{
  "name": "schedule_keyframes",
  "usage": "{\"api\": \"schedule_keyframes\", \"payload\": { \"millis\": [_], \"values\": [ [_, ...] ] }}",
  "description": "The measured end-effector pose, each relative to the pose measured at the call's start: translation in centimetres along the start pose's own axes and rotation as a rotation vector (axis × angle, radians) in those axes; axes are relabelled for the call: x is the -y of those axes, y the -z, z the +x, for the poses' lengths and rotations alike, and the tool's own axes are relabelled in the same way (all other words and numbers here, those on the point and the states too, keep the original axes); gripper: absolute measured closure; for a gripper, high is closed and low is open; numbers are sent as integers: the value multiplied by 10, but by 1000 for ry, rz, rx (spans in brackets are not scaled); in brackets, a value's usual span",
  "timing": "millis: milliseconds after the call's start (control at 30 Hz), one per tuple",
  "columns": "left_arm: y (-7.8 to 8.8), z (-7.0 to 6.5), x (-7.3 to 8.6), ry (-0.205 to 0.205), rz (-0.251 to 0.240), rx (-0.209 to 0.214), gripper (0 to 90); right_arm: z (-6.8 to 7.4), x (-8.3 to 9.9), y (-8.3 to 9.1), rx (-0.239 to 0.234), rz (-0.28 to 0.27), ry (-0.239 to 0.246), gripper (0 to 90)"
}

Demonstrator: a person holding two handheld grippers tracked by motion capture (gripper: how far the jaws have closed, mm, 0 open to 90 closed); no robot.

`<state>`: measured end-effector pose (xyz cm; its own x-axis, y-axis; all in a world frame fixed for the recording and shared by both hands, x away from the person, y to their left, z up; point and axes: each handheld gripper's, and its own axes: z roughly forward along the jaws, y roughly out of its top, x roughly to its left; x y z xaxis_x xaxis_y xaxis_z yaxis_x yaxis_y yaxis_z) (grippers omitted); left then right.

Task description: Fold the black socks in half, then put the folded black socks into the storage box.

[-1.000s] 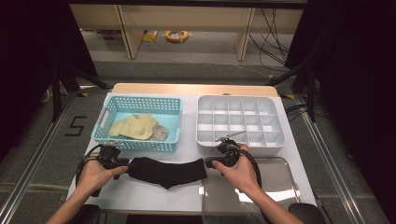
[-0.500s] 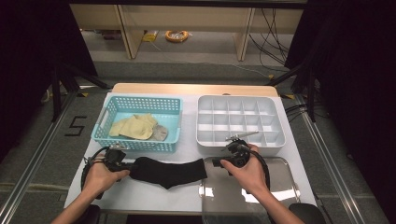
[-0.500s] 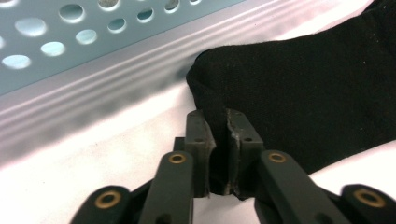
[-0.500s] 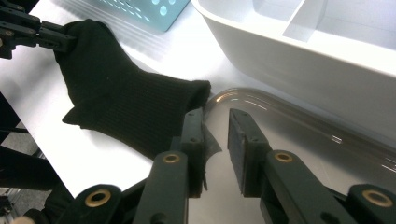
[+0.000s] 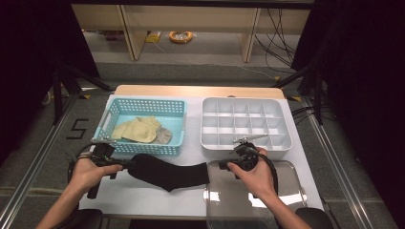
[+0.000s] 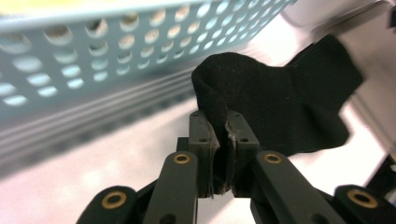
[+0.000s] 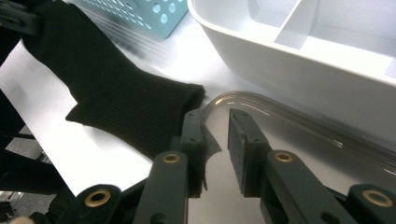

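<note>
The left gripper (image 6: 223, 140) has just closed on the toe end of the sock (image 5: 165, 172); fabric is pinched between its pads (image 6: 208, 140). The sock lies on the table (image 5: 191, 148), in front of the basket (image 5: 143, 125), stretched rightward toward the lid (image 5: 253, 200). The right gripper (image 7: 215, 135) stands partly open, holding nothing; the cuff lies just left of its left finger (image 7: 192, 135), not between the pads.
</note>
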<state>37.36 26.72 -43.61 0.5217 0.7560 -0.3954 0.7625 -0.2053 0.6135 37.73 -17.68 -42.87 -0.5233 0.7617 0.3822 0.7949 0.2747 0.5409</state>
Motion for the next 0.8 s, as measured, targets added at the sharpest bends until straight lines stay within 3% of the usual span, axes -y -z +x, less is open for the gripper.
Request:
{"api": "schedule_keyframes", "payload": {
  "millis": [33,100,233,300,333,367,500,600,633,800],
  "values": [
    [3,1,-2,-3,-1,0,824,-2,0,0,-2,-5,18,771],
    [9,1,-4,0,2,-2,824,-1,0,1,-1,3,-8,771],
    [15,2,-4,11,-1,8,823,0,0,1,4,2,-1,771],
    [17,2,-3,12,3,10,823,4,1,1,-6,7,-37,771],
    [18,3,-3,18,-4,10,822,4,1,1,-7,5,-35,770],
    [19,3,-4,21,-3,13,821,0,0,1,8,0,9,771],
    [23,2,-5,30,-10,30,820,3,2,1,-7,4,-18,771],
    [26,-1,-7,30,-8,53,819,2,1,2,0,4,-15,771],
    [26,-2,-8,30,-10,57,819,0,1,1,22,-2,1,771],
    [23,-11,-11,9,-17,70,817,0,0,2,6,-5,13,770]
  ]
}}
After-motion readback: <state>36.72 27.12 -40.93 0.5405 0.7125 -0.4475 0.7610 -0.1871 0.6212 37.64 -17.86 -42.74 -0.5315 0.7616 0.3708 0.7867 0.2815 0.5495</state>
